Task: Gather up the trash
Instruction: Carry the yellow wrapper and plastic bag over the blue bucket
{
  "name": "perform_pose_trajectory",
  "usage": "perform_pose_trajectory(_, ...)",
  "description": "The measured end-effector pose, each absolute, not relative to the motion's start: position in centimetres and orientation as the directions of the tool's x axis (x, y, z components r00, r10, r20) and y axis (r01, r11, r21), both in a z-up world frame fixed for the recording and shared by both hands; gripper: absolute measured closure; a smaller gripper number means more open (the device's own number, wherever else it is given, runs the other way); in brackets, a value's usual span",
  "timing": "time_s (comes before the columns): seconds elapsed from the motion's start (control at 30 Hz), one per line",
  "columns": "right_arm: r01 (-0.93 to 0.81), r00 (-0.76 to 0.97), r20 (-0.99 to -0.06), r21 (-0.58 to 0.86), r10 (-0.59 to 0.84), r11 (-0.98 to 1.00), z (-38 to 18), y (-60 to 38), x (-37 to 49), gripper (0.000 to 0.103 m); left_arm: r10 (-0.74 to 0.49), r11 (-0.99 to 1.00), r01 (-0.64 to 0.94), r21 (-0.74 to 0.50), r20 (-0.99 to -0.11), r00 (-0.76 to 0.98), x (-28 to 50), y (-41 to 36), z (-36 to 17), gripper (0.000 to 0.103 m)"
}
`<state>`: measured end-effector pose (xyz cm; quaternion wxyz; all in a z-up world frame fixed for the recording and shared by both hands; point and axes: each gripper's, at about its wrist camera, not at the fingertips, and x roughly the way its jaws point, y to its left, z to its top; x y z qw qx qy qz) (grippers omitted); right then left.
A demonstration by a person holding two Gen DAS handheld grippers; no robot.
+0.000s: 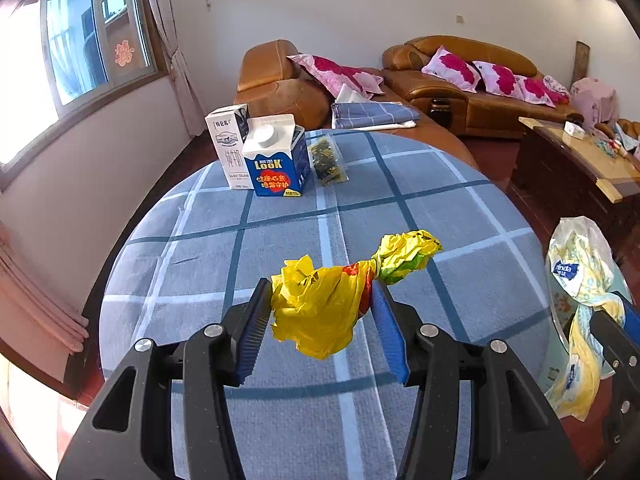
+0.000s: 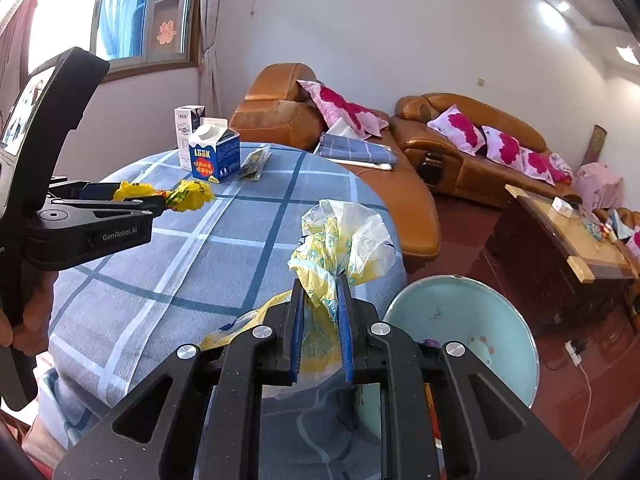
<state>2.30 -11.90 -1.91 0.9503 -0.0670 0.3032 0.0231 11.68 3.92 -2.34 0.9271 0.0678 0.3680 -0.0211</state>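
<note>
Left hand-held gripper (image 1: 322, 300): jaws about half spread, pads pinching a crumpled yellow wrapper (image 1: 320, 308), which hangs clear above the tabletop (image 1: 200, 280). A twisted tail of the wrapper sticks out past the right-hand pad.

Right hand-held gripper (image 2: 322, 300): jaws nearly pressed together, pinching a thin plastic bag (image 2: 344, 240) printed yellow and blue. The bag bunches above the pads and trails below them. It sits over the tabletop edge, just beside a pale green basin (image 2: 472, 320) on the floor, which I judge to be the trash container.

Risks, as judgement:
- The wrapper is springy and only its middle is clamped; it could slip out on the way over and drop onto the tabletop or the floor short of the basin.
- The bag is slick and slack. Its loose lower part could snag on the tabletop edge or cling to a pad on release, so it may not fall cleanly.
- Both hand-held grippers are near each other on the same side; heading for the one basin together could make them collide.
- The cartons stand close together at the far edge; a later reach for one could tip the other.

Count:
- hand-held grippers: two
- held trash items: two (one wrapper, one bag)
- cartons left on tabletop: two, a white carton (image 1: 230, 144) and a blue carton (image 1: 276, 160), touching or nearly so
- clear packet (image 1: 328, 160) of dark contents: one, just beside the blue carton
- basins: one
</note>
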Motion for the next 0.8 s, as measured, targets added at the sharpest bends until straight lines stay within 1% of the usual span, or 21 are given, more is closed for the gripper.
perform_pose_trajectory(0.8,-0.007,0.832,-0.554,-0.080,-0.038,0.997,-2.1,-15.2,-0.7,0.087,-0.013,0.982,0.137,0.131,-0.674,0.738,8.6,-0.1,-1.6,0.052)
